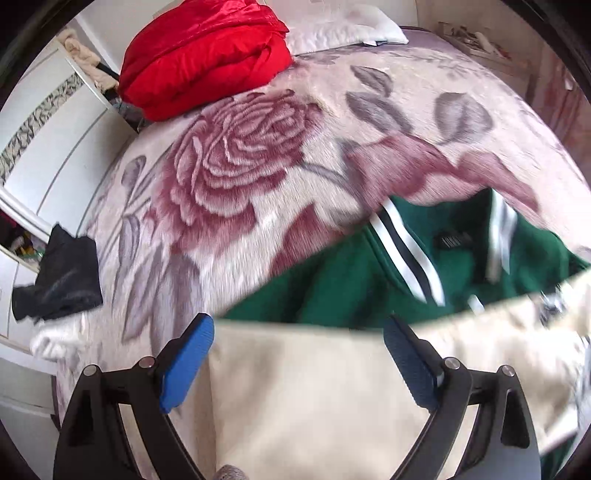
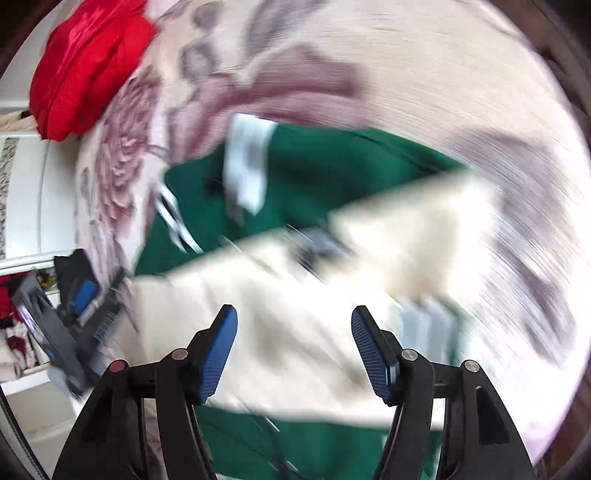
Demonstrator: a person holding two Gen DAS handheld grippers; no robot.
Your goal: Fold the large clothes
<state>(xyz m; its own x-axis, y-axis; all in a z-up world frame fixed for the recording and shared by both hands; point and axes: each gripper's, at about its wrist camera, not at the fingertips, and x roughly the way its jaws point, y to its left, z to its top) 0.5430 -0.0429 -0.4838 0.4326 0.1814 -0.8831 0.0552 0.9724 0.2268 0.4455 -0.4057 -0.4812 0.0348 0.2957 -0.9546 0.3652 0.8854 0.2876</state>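
Observation:
A green varsity jacket (image 1: 332, 288) with cream sleeves and a striped collar (image 1: 406, 251) lies on a floral blanket (image 1: 240, 166). My left gripper (image 1: 299, 354) hangs open over a cream sleeve (image 1: 314, 387) that lies across the green body. Its blue pads (image 1: 188, 365) stand wide apart and do not press the cloth. The right wrist view is blurred. There my right gripper (image 2: 295, 347) is open above the cream sleeve (image 2: 295, 295), with nothing gripped. The green body (image 2: 325, 162) and a pale cuff (image 2: 247, 162) lie beyond it. The left gripper (image 2: 85, 295) shows at the left edge.
A red padded bundle (image 1: 199, 59) and a white pillow (image 1: 343, 26) lie at the head of the bed. A dark garment (image 1: 62, 277) sits on the bed's left edge, beside a white wardrobe (image 1: 48, 147).

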